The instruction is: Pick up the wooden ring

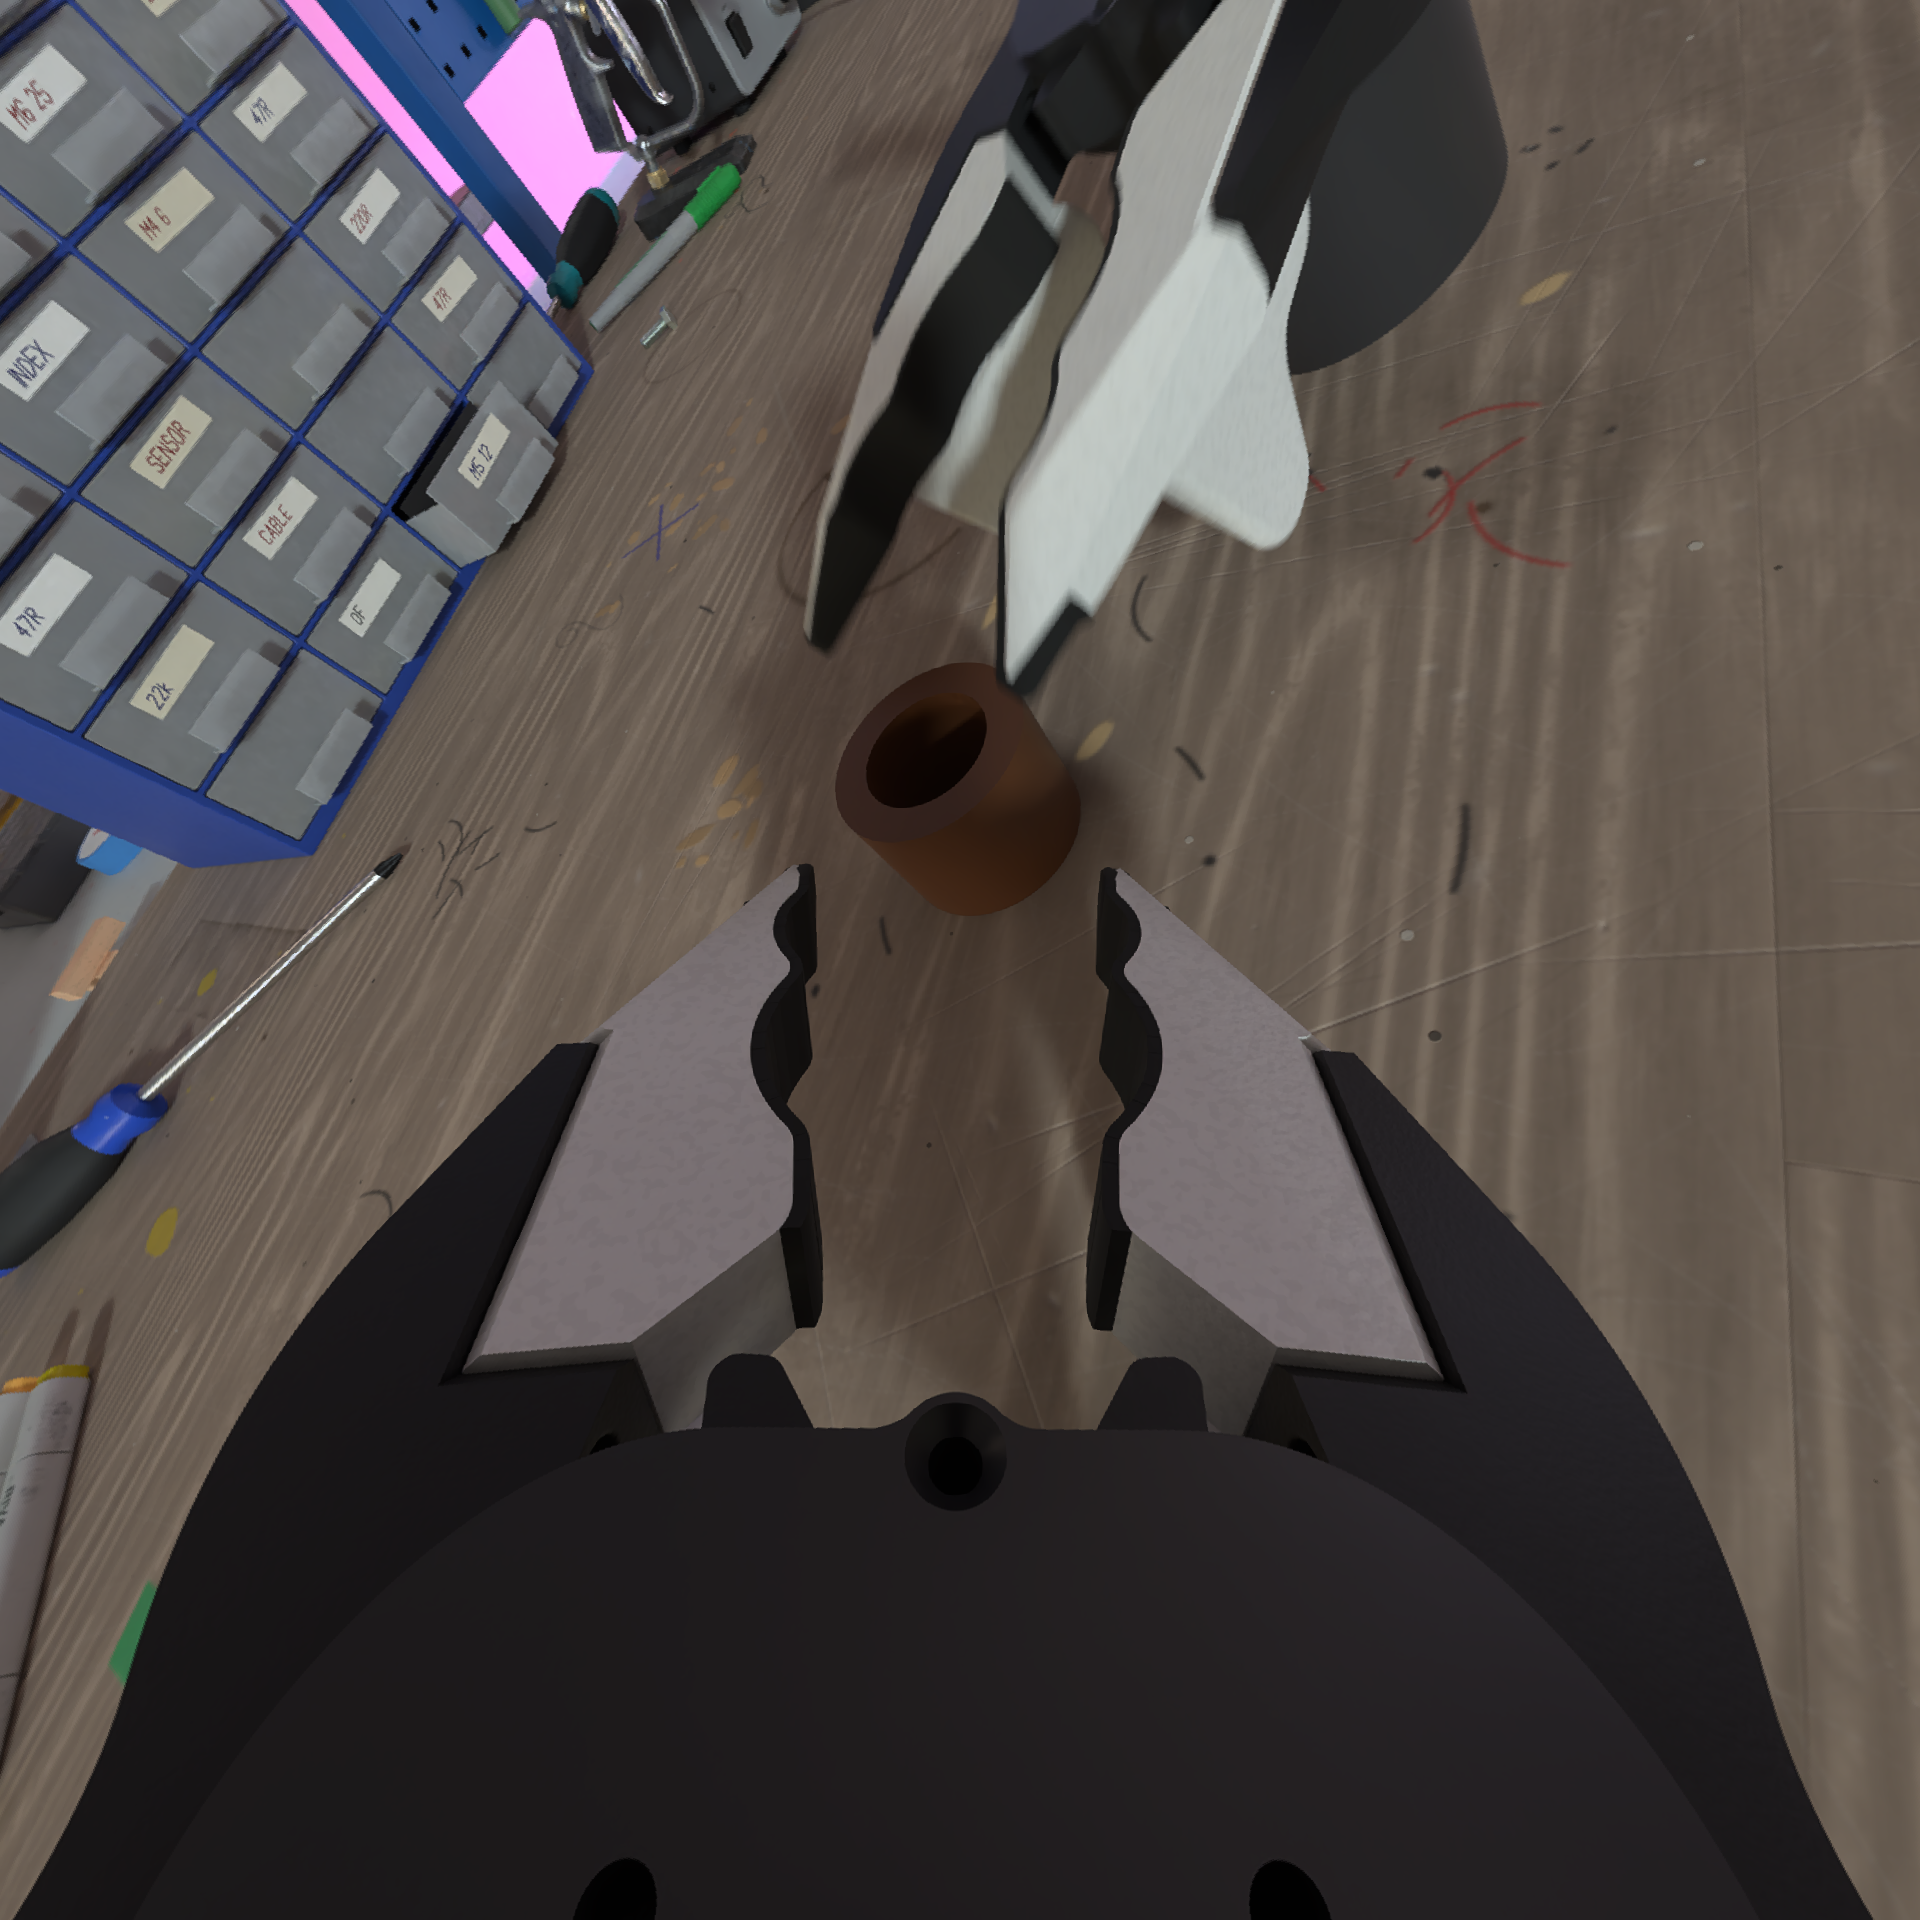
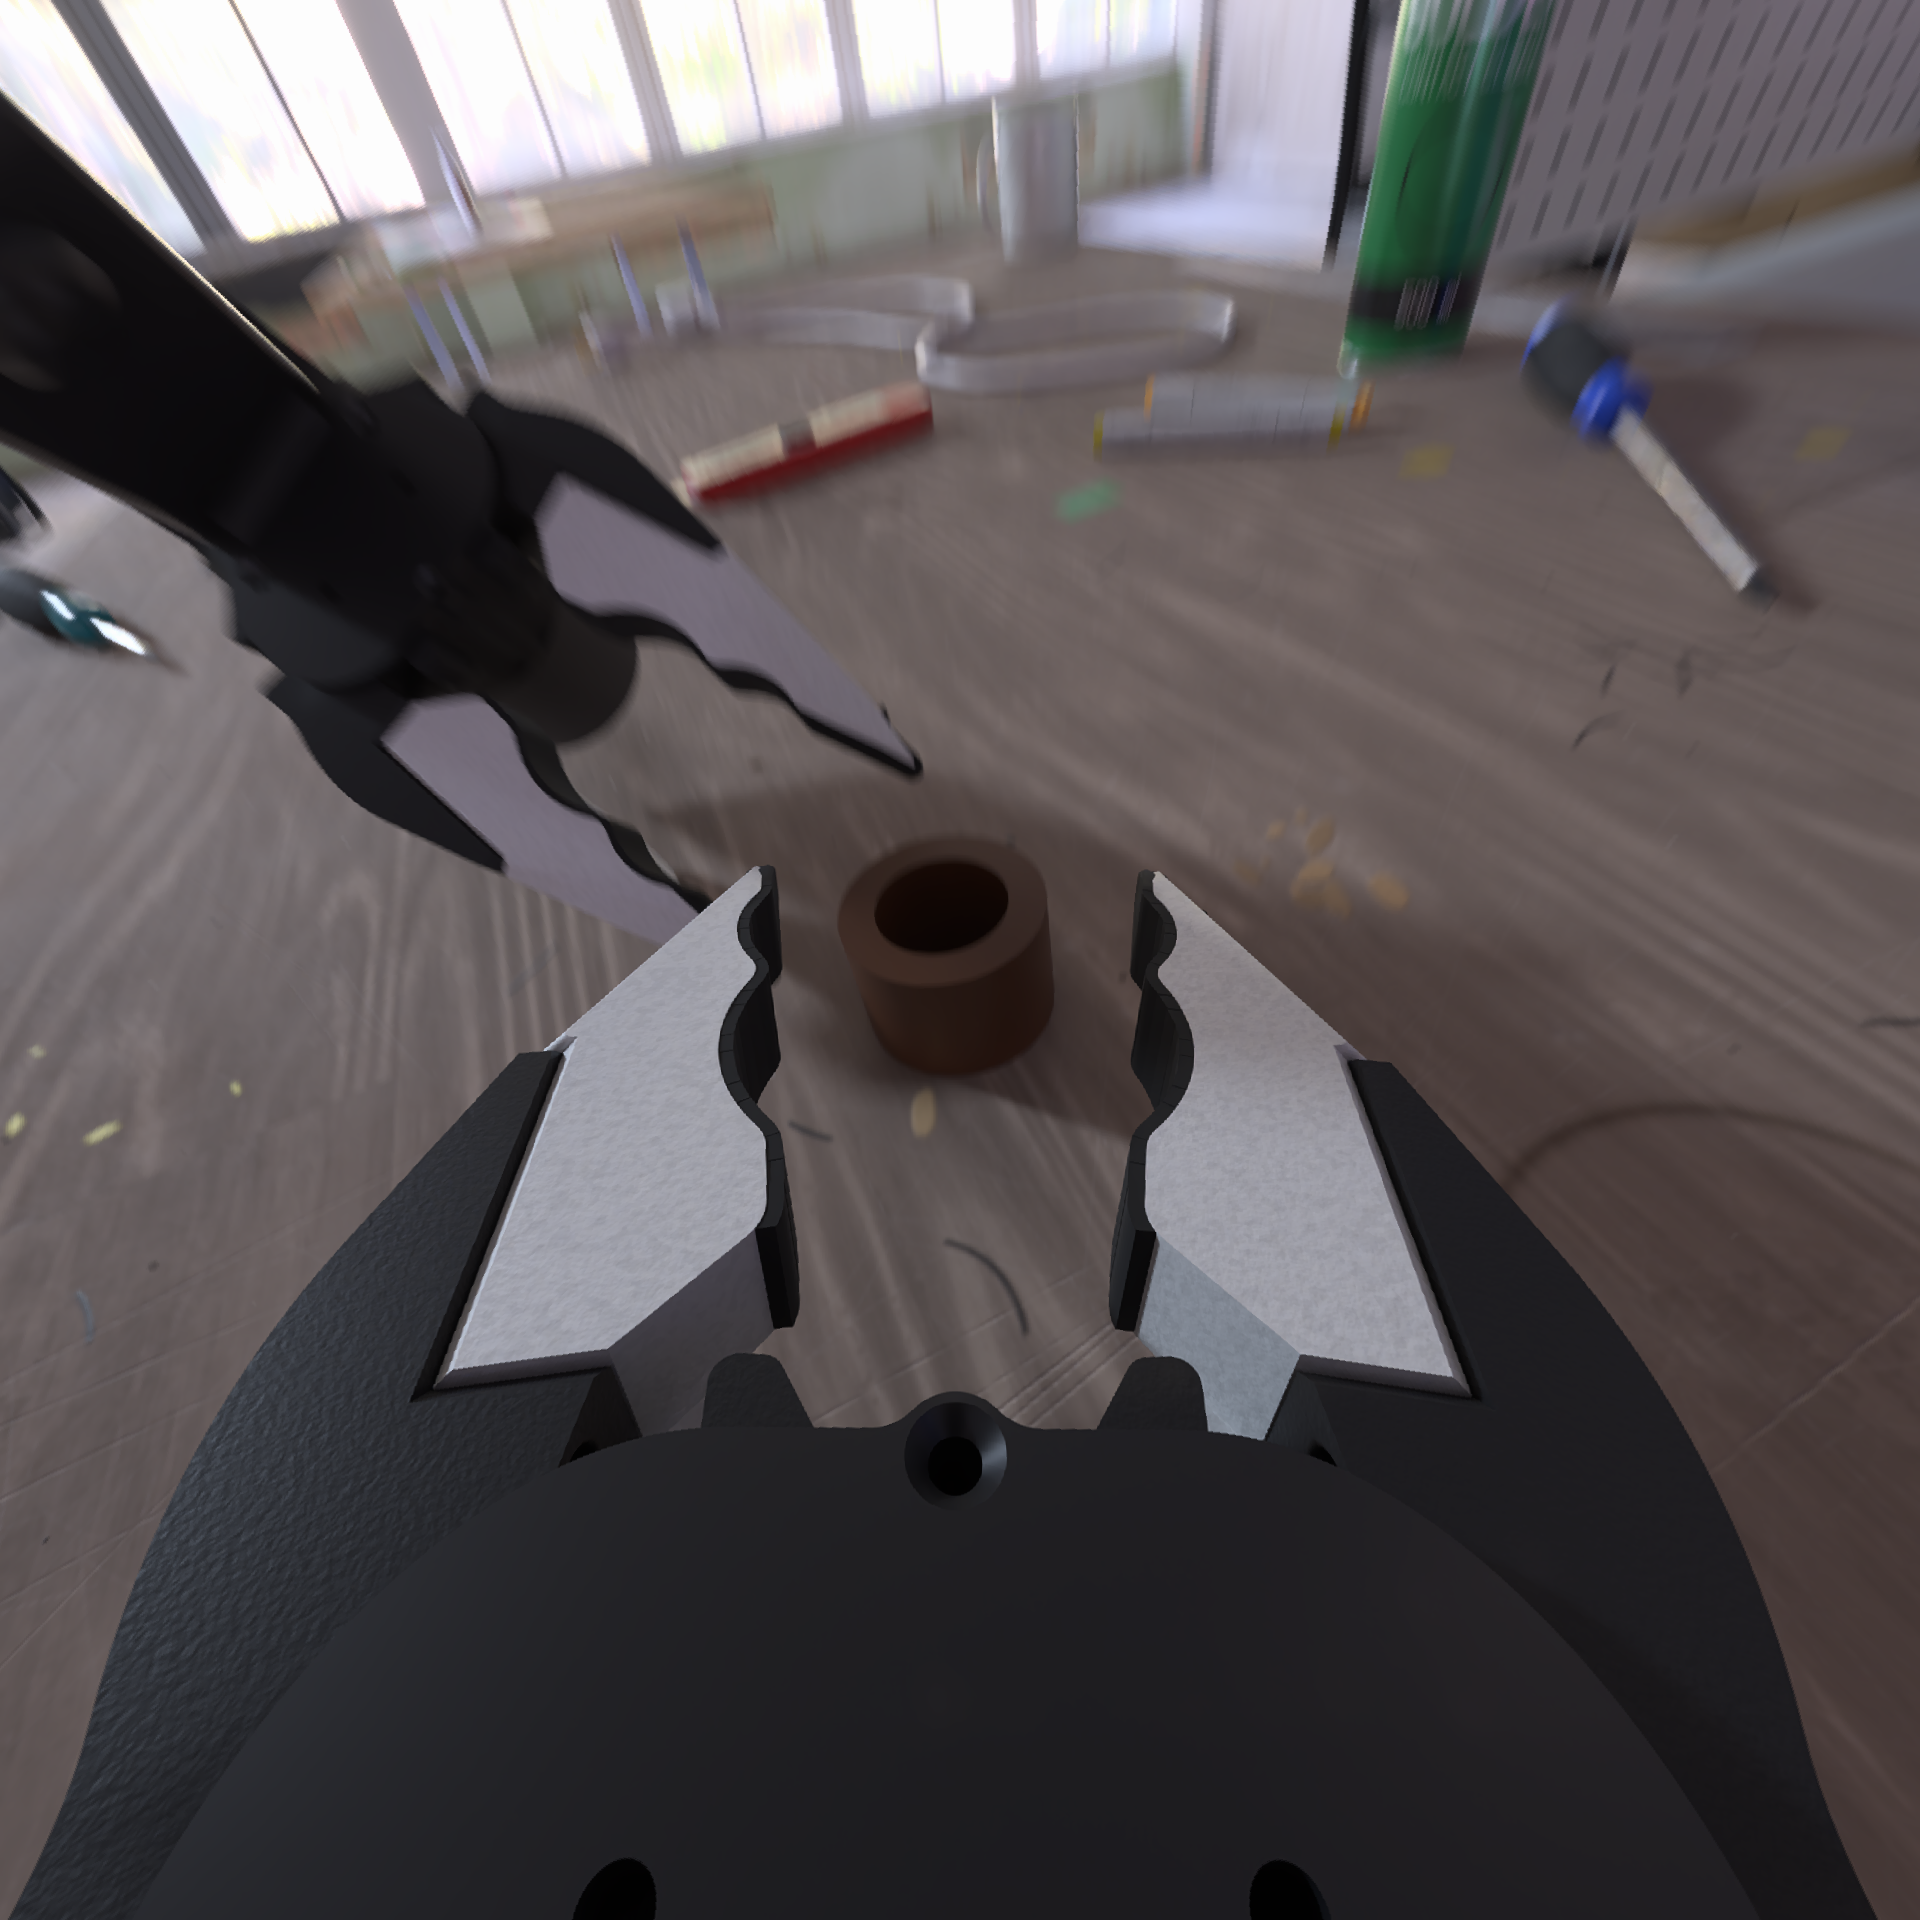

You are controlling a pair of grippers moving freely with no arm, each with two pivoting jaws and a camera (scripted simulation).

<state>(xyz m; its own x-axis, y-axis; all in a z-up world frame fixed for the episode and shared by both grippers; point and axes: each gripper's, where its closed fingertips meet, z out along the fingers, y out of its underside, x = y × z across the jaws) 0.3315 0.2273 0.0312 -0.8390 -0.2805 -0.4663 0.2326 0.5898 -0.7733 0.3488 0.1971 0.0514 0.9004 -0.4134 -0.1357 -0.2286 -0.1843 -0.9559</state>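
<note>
Wooden ring (image 1: 956, 790), dark brown and thick-walled, standing upright on the scuffed table (image 1: 1558, 935) with its bore facing up, held by nothing. Left gripper (image 1: 956, 883) spread wide and empty, fingertips just short of the ring's near side, with the ring ahead of the gap rather than inside it. Right gripper (image 1: 920, 649) coming in from the far side, tilted steeply, also parted and empty, one dark fingertip just beside the ring's far rim; impossible to tell whether touching. From the right wrist view: right gripper (image 2: 956, 894) wide, ring (image 2: 945, 966) sitting between its two fingertips with bare table on both sides, no contact with either pad. Left gripper (image 2: 800, 831) at upper left there, blurred, fingers apart, its lower fingertip close to the right gripper's own left finger. To the left of the ring, well apart: blue drawer cabinet (image 1: 239, 416) with grey labelled bins, one drawer pulled partly out. Near it, a screwdriver (image 1: 208, 1049) with a blue-and-black handle lying flat, a green-capped marker (image 1: 675, 244) farther back. Beyond the ring in the right wrist view, blurred: green can (image 2: 1439, 177) upright, red-and-pale bar (image 2: 810, 442) lying flat.
</note>
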